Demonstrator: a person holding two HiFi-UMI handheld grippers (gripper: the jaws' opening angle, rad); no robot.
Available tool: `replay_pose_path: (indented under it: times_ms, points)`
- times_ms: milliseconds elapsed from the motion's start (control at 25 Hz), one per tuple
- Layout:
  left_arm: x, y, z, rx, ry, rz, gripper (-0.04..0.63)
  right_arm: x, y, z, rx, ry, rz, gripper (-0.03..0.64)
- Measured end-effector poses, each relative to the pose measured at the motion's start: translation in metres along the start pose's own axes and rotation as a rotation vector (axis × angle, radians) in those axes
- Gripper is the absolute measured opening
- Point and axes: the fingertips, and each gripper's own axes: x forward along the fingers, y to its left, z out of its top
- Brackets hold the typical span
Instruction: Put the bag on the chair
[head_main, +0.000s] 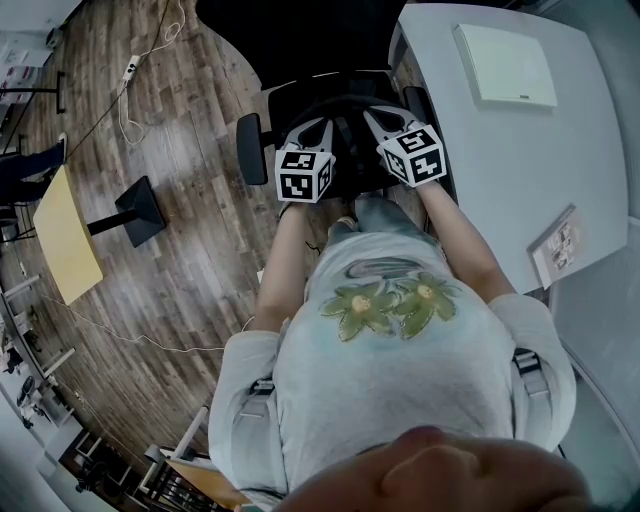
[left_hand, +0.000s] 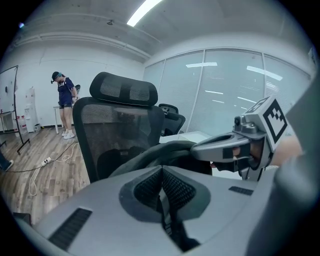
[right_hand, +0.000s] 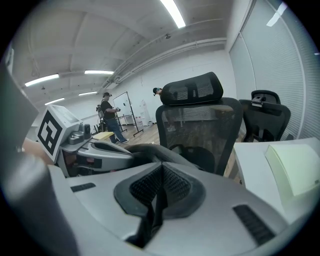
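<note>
A black mesh office chair (head_main: 300, 45) stands right in front of me, its high back (left_hand: 120, 125) and headrest (right_hand: 192, 87) showing in both gripper views. A dark bag (head_main: 345, 135) hangs low over the seat between the grippers. My left gripper (head_main: 322, 128) is shut on a thin dark strap of the bag (left_hand: 169, 220), and a thicker grey strap (left_hand: 150, 152) arches across to the other gripper. My right gripper (head_main: 372, 118) is likewise shut on a dark strap (right_hand: 152, 215) of the bag (right_hand: 150, 150). The seat is mostly hidden.
A white table (head_main: 520, 160) lies close on the right with a pale flat box (head_main: 505, 65) and a booklet (head_main: 560, 240). On the wooden floor to the left are a yellow table (head_main: 65, 235), a black stand (head_main: 140, 210) and cables. A second chair (right_hand: 265, 112) and a standing person (left_hand: 64, 102) are farther off.
</note>
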Motion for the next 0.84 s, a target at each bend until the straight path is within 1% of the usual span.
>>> replay_pose_path:
  times_ms: [320, 840]
  points:
    - [-0.006, -0.004, -0.003, 0.009, -0.007, 0.016, 0.017, -0.006, 0.002, -0.005, -0.012, 0.009, -0.012, 0.008]
    - [-0.006, -0.008, -0.008, 0.012, -0.004, 0.012, 0.017, -0.008, 0.003, -0.014, -0.007, 0.013, -0.012, 0.008]
